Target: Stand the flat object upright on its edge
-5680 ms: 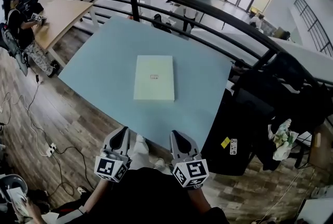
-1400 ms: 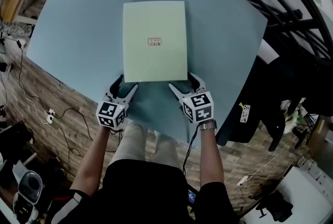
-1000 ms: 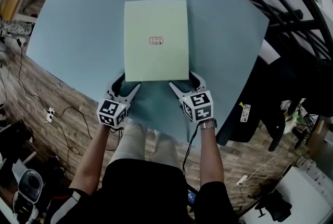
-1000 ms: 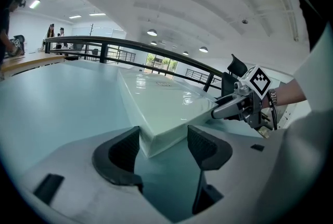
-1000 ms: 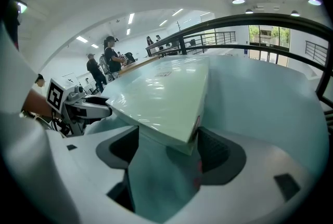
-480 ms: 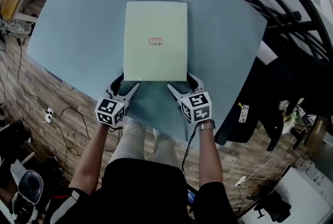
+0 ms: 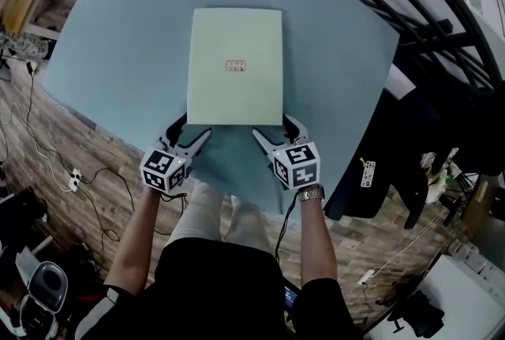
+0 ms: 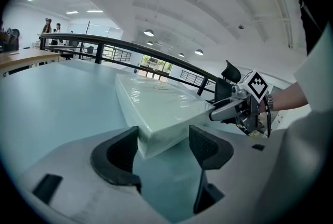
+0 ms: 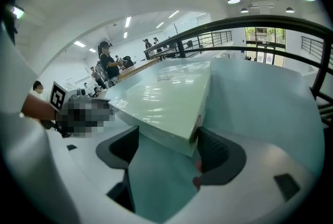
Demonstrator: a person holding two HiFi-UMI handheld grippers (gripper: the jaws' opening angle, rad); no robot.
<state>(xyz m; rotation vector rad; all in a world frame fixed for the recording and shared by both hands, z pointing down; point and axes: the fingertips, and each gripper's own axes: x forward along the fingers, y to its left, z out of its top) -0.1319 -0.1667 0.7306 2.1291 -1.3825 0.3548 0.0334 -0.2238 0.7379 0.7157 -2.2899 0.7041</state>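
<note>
Lying flat, green box (image 7: 234, 66); long axis running near-to-far.

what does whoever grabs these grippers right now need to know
Left gripper: jaws opening, near-left corner of the flat green box between them, not clamped.
Right gripper: open around the near-right corner.
The box lies flat on the blue table.
Done: both grippers set at its near edge.
Left: grip, tip it up, stand it on edge.
</note>
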